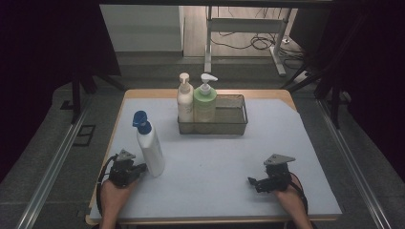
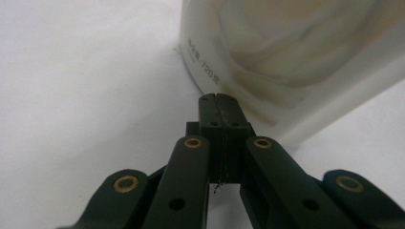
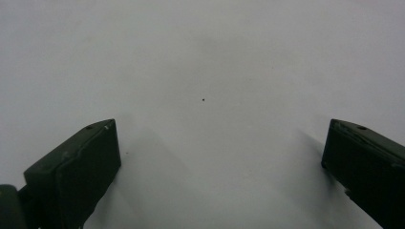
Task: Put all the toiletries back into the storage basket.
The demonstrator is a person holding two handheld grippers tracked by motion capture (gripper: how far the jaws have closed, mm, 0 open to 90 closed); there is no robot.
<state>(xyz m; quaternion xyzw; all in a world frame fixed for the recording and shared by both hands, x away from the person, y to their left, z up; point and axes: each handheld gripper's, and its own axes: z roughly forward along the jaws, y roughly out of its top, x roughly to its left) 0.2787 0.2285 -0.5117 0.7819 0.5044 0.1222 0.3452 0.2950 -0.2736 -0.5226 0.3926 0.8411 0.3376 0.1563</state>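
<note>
A white pump bottle with a blue cap (image 1: 149,145) stands on the white table sheet (image 1: 215,157) at the left. My left gripper (image 1: 142,168) sits just in front of its base. In the left gripper view the jaws are pressed together with nothing between them, their tips (image 2: 217,101) close to the bottle's white wall (image 2: 286,52). My right gripper (image 1: 252,181) rests on the sheet at the front right. Its jaws stand wide apart over bare sheet (image 3: 205,71), with nothing between them.
A dark mesh basket (image 1: 229,125) stands at the back middle of the table. It holds a cream pump bottle (image 1: 185,99) and a green pump bottle (image 1: 205,101) at its left end. Metal rails run along both sides of the table.
</note>
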